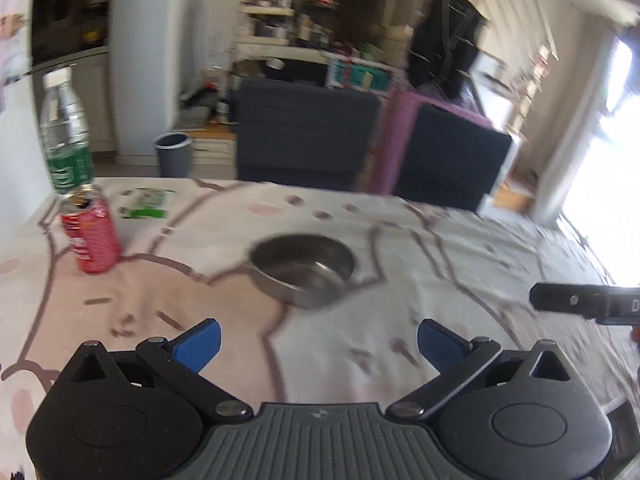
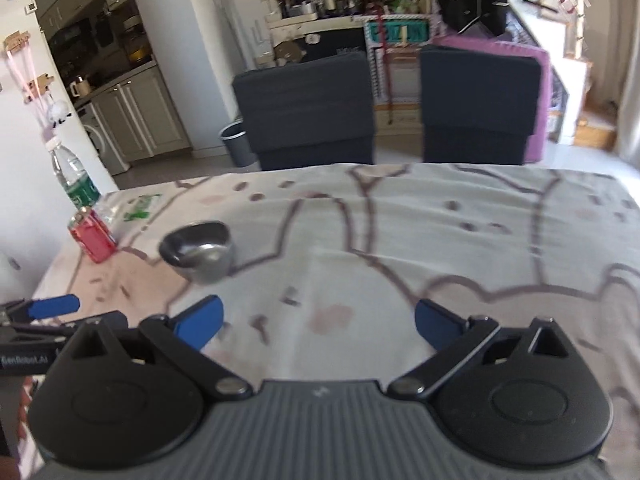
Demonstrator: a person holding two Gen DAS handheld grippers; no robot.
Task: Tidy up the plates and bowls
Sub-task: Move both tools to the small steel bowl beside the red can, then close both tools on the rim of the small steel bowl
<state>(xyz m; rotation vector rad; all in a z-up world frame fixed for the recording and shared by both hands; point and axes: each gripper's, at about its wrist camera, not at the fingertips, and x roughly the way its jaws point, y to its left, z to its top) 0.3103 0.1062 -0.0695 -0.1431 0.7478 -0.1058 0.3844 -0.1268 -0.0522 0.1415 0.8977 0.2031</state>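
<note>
Bowl (image 1: 303, 274), a steel one, sits upright on the cloth (image 1: 420, 248) ahead of the left gripper (image 1: 319, 344), apart from it and roughly on its centre line. The left gripper's blue pads (image 1: 199, 345) stand wide apart with nothing between them. Left of the bowl stands a red can (image 1: 91, 236), with a bottle (image 1: 65, 134) behind it and a green packet (image 1: 146, 203) nearby. Part of the right gripper pokes in at the right edge.

From the right wrist, the bowl (image 2: 199, 250) lies ahead and well left of the right gripper (image 2: 318, 326), whose jaws also gape empty. The can (image 2: 93, 237) and bottle (image 2: 74, 178) stand beyond the bowl at the table's left edge. Two dark chairs (image 2: 308, 116) face the far edge, a bin (image 2: 236, 142) beside them, kitchen cabinets behind.
</note>
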